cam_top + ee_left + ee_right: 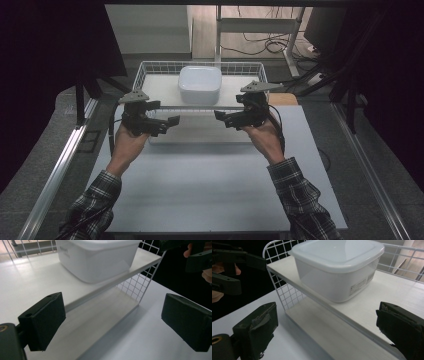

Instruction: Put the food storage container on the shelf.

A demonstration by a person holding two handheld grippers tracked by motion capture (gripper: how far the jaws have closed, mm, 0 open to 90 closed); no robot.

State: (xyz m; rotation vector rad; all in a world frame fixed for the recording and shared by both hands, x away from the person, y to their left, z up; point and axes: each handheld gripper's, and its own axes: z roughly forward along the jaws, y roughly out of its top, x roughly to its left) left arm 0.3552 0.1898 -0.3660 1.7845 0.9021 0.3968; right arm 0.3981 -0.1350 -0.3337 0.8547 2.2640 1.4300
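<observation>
A white lidded plastic container (pixel 200 84) stands on the upper board of a white wire rack (pixel 150 70) at the far middle of the table. My left gripper (pixel 164 114) hovers open at the rack's front left. My right gripper (pixel 229 107) hovers open at its front right. In the left gripper view the container (pixel 95 260) sits above and beyond the open gripper (pixel 115 320), and the rack's lower board (pixel 100 315) lies between the jaws. In the right gripper view the container (pixel 337 267) sits ahead of the open gripper (pixel 327 327). Neither gripper touches anything.
The white table (pixel 200 180) stretches toward the person, with metal rails (pixel 55 170) along both sides. Black curtains hang left and right. A desk frame and cables (pixel 265 42) lie on the floor behind the rack. The rack's wire side walls (pixel 135 285) rise at its ends.
</observation>
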